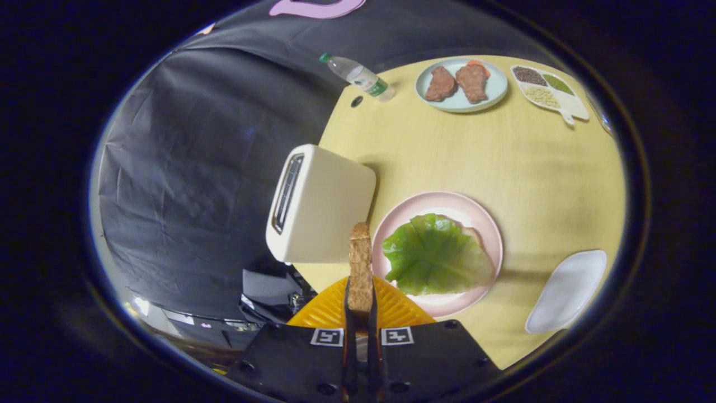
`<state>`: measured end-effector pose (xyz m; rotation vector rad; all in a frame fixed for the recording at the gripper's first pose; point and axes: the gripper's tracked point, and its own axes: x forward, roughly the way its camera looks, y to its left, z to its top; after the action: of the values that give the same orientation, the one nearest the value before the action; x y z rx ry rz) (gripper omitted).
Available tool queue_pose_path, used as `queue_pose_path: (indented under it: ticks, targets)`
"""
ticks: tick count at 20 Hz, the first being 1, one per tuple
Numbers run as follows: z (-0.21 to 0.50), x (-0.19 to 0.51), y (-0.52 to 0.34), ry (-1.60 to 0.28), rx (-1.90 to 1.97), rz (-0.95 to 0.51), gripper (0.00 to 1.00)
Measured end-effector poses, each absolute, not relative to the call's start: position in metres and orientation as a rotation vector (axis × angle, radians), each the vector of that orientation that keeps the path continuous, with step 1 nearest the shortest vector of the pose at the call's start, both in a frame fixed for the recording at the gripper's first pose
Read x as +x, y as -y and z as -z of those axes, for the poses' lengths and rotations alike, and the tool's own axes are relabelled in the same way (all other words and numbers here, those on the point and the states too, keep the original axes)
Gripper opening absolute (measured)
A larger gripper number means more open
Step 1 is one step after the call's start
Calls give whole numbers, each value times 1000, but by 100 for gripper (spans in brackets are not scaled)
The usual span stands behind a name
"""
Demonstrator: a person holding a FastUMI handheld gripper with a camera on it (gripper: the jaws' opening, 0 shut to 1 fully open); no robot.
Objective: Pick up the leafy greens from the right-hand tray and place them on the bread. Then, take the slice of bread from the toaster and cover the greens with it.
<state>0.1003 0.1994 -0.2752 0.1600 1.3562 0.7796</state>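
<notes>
My gripper (361,305) is shut on a slice of toasted bread (360,266), held edge-on and upright between the two fingers. Just beyond the fingers to the right lies a pink plate (480,215) with a green leaf (435,254) spread on it; a bit of bread (470,232) peeks out from under the leaf's far side. The cream toaster (321,207) stands to the left of the held slice, its slots turned away to the left. A white empty tray (568,291) lies to the right of the pink plate.
An orange ribbed object (394,308) sits just ahead of the fingers, partly under them. Far across the yellow table (531,162) are a light blue plate with two pieces of meat (460,84), a divided dish of beans (548,92) and a water bottle (358,75) lying at the edge.
</notes>
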Motion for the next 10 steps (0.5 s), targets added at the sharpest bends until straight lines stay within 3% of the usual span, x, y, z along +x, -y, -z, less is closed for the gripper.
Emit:
queue_pose_path:
  ticks: [10]
  targets:
    - [348,122,-169,-1447,74,-674,11]
